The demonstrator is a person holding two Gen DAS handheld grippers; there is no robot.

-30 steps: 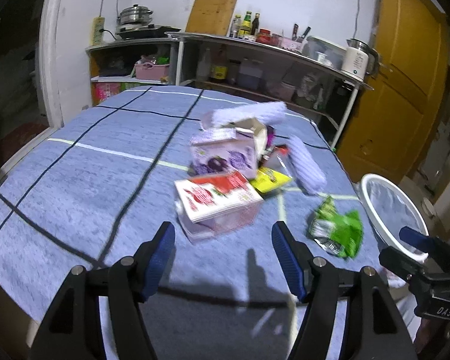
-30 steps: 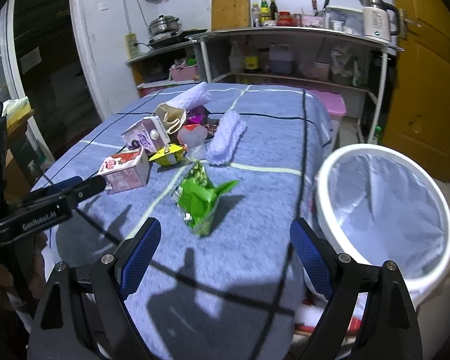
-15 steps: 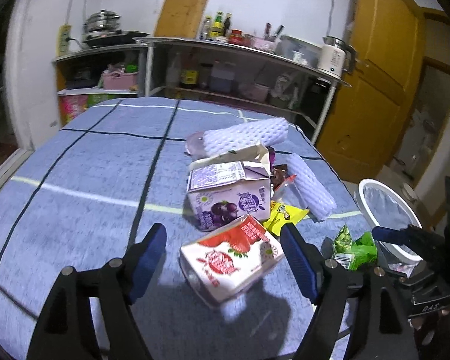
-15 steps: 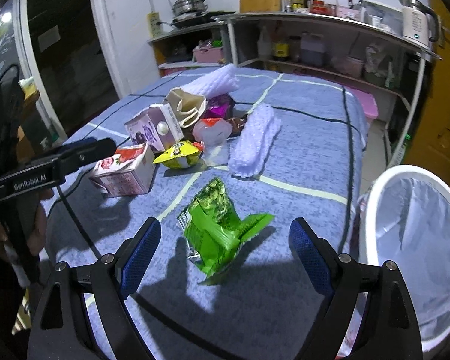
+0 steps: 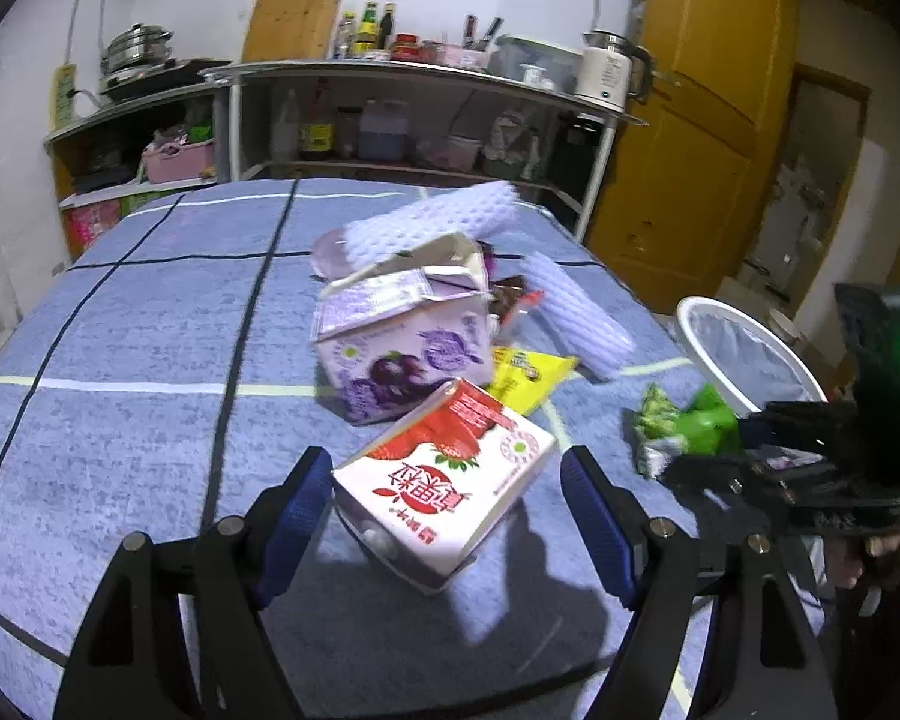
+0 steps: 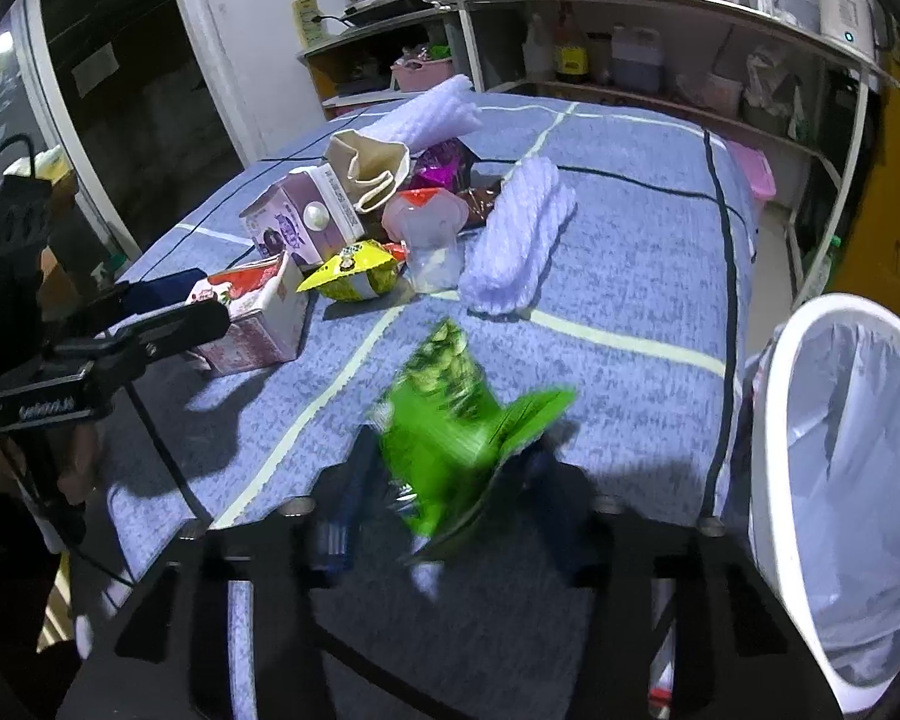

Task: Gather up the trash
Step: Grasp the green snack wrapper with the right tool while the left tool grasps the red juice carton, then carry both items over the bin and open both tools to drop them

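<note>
Table (image 5: pixel 120 312) under blue checked cloth, trash heaped mid-surface. Left to right: purple carton (image 5: pixel 402 348), torn open at top, directly behind red strawberry carton (image 5: pixel 444 474); yellow wrapper (image 5: pixel 525 369) beside them; white foam netting (image 5: pixel 576 315) further right; white-rimmed bin (image 6: pixel 810 480) at table's right edge.

Left tongs (image 5: pixel 447 516): spread wide, pads either side of the strawberry carton, left pad at its corner, right pad clear of it. Angled down toward table.

Right tongs (image 6: pixel 444 504): jaws closing, green snack bag (image 6: pixel 450 438) between them; blurred, so pad contact cannot be judged. Pitched steeply down, near bin. A hand (image 6: pixel 6 462) grips the left handle.
</note>
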